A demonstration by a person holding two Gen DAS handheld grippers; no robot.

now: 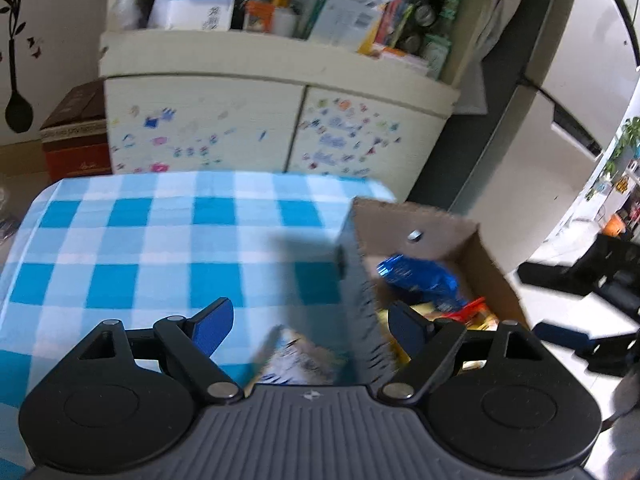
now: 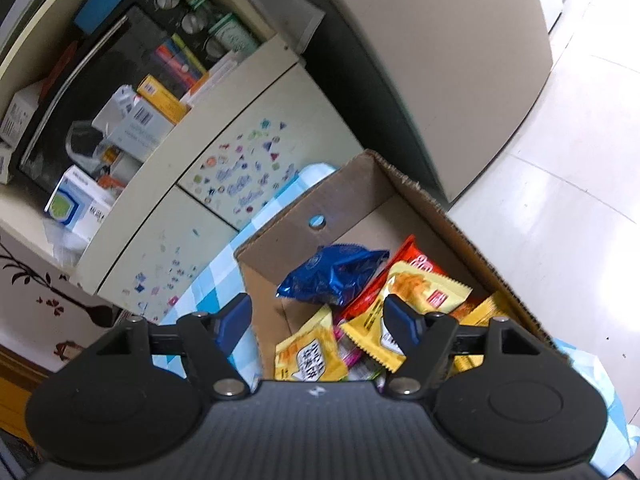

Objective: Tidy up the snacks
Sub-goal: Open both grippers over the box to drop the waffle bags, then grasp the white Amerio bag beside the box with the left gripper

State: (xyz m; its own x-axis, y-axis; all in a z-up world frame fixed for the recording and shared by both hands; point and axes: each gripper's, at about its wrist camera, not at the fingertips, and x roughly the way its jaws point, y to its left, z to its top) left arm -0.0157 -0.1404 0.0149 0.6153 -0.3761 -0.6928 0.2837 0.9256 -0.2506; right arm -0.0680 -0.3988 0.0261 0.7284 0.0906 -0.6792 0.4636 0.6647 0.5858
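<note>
On the left, a table covered with a blue and white checked cloth (image 1: pixel 160 240) is seen, and most of the cloth is bare. The left gripper (image 1: pixel 310 322) is held low over it, with its two blue-tipped fingers (image 1: pixel 212 322) spread wide apart and nothing between them. Just below that gap, one pale snack packet with a blurry print (image 1: pixel 296 360) is lying on the cloth, right beside the wall of the box (the picture is too smeared to tell what kind of snack it is).

Next comes the open brown cardboard box (image 2: pixel 360 196), which is standing at the table's right end, near the edge. A small round hole is cut in its far wall. Inside it, a crinkly shiny blue bag (image 2: pixel 334 274) is resting on top of the pile. A red packet (image 2: pixel 418 262) is tucked behind a yellow packet with a picture of crisps (image 2: pixel 428 294). Closer in, a flat yellow packet with dark writing (image 2: pixel 310 356) is lying at the bottom, and a thin pink wrapper peeks out beside it.

The right gripper (image 2: pixel 316 322) is held above the box, fingers wide apart, and nothing is being gripped.

The job looks nearly done, since most snacks are already packed in the box. The pale packet is likely still to be put in. It looks light and soft, so it is best pinched gently.
</note>
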